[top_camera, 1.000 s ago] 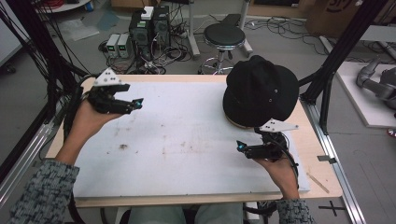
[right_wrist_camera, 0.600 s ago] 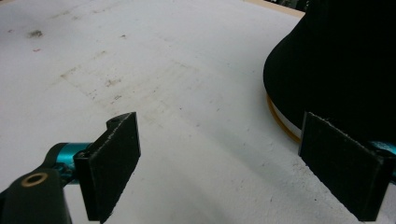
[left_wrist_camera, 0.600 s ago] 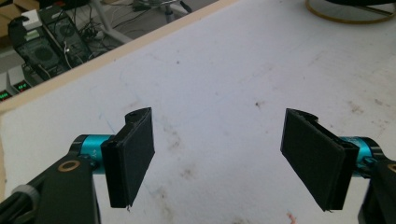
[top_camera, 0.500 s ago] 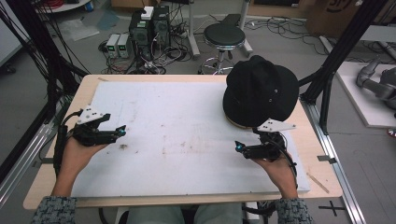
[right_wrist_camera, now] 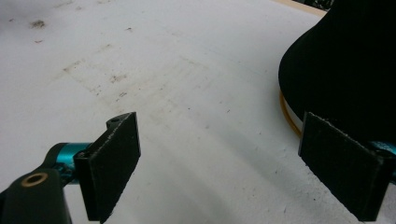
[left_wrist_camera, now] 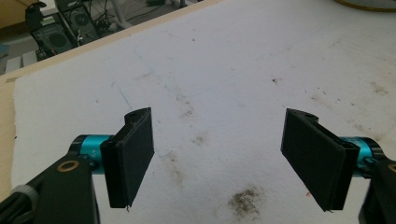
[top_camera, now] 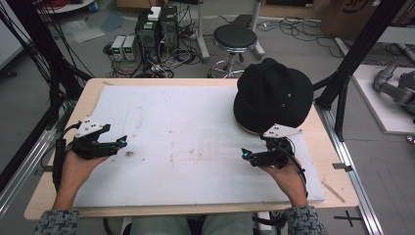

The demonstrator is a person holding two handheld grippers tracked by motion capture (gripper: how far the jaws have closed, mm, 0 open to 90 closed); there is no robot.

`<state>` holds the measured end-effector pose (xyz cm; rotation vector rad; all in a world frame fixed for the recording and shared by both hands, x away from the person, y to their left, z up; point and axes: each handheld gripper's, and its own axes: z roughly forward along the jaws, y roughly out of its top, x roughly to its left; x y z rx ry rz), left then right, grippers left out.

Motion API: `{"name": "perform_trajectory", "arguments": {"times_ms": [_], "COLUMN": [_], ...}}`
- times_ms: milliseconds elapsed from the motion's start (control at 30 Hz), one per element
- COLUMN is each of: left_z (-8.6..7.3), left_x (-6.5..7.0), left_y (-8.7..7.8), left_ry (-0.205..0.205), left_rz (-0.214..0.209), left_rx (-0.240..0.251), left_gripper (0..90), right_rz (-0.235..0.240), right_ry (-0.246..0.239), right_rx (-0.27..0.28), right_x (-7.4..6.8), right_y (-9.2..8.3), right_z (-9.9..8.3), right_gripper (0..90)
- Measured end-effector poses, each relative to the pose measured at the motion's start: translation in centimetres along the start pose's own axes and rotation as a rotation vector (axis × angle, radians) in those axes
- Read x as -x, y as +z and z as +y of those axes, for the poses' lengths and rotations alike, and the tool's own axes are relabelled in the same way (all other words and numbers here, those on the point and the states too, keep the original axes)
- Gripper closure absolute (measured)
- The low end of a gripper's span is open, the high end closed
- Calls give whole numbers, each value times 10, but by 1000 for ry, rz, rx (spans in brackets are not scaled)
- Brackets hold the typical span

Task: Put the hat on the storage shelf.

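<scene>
So there's a black hat (top_camera: pixel 273 95) sitting at the far right of the tabletop (top_camera: pixel 93 95), on the white mat (top_camera: pixel 186 127) that covers most of it. The right tongs (top_camera: pixel 243 153) rest low on the mat just in front of the hat, near it but not touching, jaws spread wide with nothing between them. In the right gripper view the hat (right_wrist_camera: pixel 348 65) looms right behind the right-hand pad (right_wrist_camera: pixel 341 170), with a yellowish edge peeking out underneath. The left tongs (top_camera: pixel 123 141) are over at the left side of the mat, well apart from the hat, also spread wide and holding nothing. The mat (left_wrist_camera: pixel 224 84) is pretty grubby, with brown smudges under the left tongs.
</scene>
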<state>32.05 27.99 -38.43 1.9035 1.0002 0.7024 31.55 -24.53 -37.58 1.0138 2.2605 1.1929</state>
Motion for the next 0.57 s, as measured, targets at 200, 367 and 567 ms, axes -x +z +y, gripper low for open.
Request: {"name": "perform_trajectory", "arguments": {"times_ms": [200,367,567], "left_z": [-1,-2,-7], "left_x": [1,1,1], "left_y": [0,0,5], "left_ry": [7,6,0], "left_rz": [-4,-4,-1], "left_rx": [-3,-2,-22], "left_gripper": [258,259,261], "right_rz": [4,2,16], "right_ry": [-12,-10,-5], "right_rx": [2,3,-11], "right_x": [-2,-1,-1], "right_y": [1,1,1], "right_z": [1,2,1], "right_gripper": [126,125,125]}}
